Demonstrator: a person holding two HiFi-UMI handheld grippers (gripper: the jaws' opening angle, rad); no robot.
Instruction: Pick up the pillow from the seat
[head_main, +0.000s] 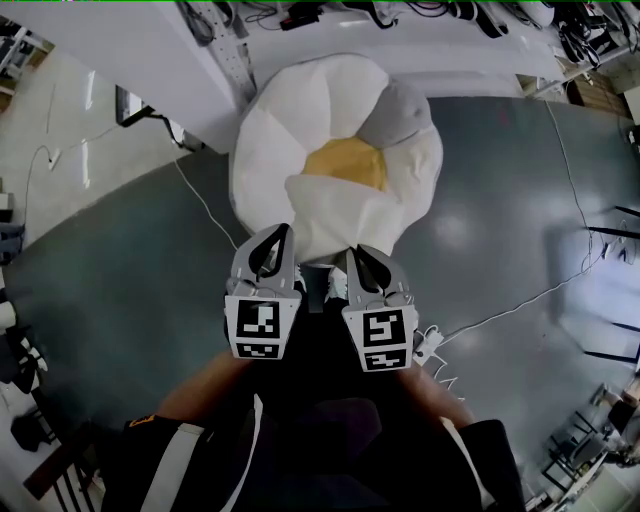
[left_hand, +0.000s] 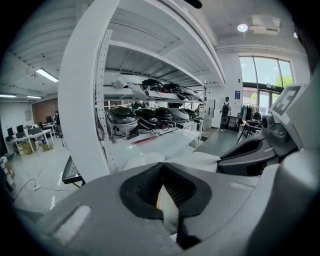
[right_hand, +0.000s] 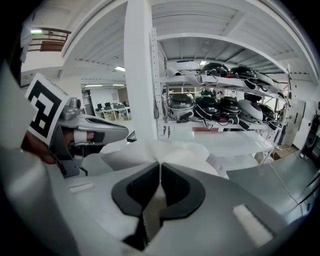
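Note:
A white pillow (head_main: 335, 212) lies over the near side of a flower-shaped seat (head_main: 300, 110) that has white petals, one grey petal and a yellow centre (head_main: 350, 160). My left gripper (head_main: 283, 233) is shut on the pillow's near edge, and white cloth shows pinched between its dark pads (left_hand: 145, 187). Just to its right, my right gripper (head_main: 356, 251) is shut on the same edge. In the right gripper view the pillow (right_hand: 150, 152) bunches up beyond the closed jaws, with a strip of cloth (right_hand: 152, 210) caught between them. In the left gripper view the pillow (left_hand: 200, 160) spreads ahead.
A white rack upright and shelf (head_main: 190, 60) stand just behind the seat, with helmets (left_hand: 150, 117) on the shelves. White cables (head_main: 520, 305) trail over the dark floor on the right. Stands and gear (head_main: 605, 240) line the right edge. The person's legs fill the bottom.

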